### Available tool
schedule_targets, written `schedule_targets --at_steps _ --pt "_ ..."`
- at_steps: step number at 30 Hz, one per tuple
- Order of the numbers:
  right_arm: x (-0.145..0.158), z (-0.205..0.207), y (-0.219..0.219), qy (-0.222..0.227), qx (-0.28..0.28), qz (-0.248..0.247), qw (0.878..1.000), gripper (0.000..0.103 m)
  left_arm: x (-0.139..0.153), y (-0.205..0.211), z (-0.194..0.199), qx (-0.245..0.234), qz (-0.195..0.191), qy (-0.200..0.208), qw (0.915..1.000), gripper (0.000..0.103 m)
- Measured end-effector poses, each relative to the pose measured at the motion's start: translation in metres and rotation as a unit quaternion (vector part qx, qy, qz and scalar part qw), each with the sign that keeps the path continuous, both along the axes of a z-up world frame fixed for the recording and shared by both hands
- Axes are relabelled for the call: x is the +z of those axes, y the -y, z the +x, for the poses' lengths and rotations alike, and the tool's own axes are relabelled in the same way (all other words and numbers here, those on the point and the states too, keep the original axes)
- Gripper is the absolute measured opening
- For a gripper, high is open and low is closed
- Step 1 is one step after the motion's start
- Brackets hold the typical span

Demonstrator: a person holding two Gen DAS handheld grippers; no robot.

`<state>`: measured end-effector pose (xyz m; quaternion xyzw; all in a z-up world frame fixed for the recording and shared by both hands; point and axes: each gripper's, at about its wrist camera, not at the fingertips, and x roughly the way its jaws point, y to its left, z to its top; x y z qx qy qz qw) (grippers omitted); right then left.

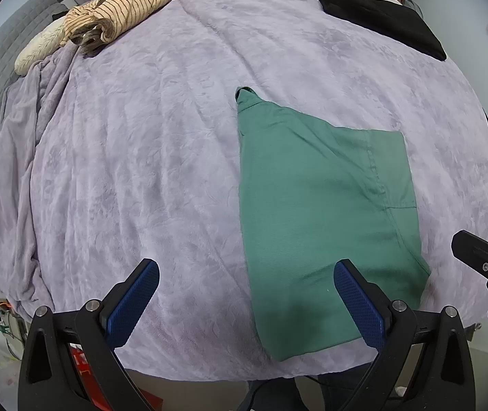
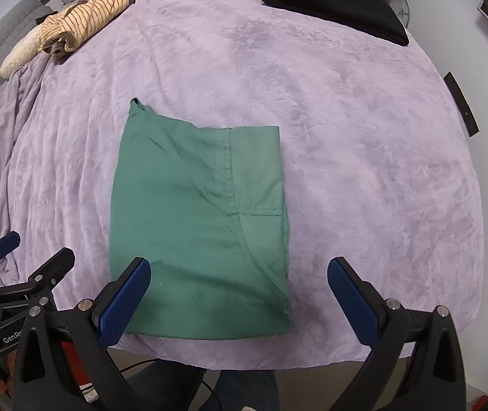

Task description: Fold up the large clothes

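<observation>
Far left on the bed [image 2: 363,130], against the grey headboard, one striped beige garment [image 2: 83,22] lies bunched and unfolded beside one cream pillow [image 2: 18,56]; judged to be parked there awaiting its turn, clear of the working area. The purple blanket covering the bed gives a broad, flat folding surface. Left gripper [image 1: 245,303]: fingers spread wide, nothing between them, hovering above the near edge of the bed with its right finger over the near left part of the shirt. One green shirt [image 2: 196,212] lies flat at the near middle of the bed, folded into a compact rectangle, collar at the far left corner and a sleeve seam showing on top; its near edge runs close to the bed's edge, probably so both grippers reach it without stretching. Right gripper [image 2: 239,299]: fingers likewise spread to full width, empty, pads not touching the cloth, its left finger over the shirt's near left corner. Both point steeply down, which suits a further grasp or a release. Far right, one black garment [image 2: 333,13] sits neatly folded, presumably the finished pile. Count: three garments, one pillow, two grippers.
</observation>
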<state>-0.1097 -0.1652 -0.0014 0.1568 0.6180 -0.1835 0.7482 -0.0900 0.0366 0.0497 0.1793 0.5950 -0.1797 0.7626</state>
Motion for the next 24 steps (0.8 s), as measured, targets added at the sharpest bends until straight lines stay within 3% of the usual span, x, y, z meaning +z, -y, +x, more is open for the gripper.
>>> schedule_targets --at_steps 24 --pt "-0.0005 -0.0019 -0.0041 -0.002 0.001 0.001 1.000 0.103 0.0002 -0.0009 -0.0027 0.001 0.001 -0.001 1.0000 0.102"
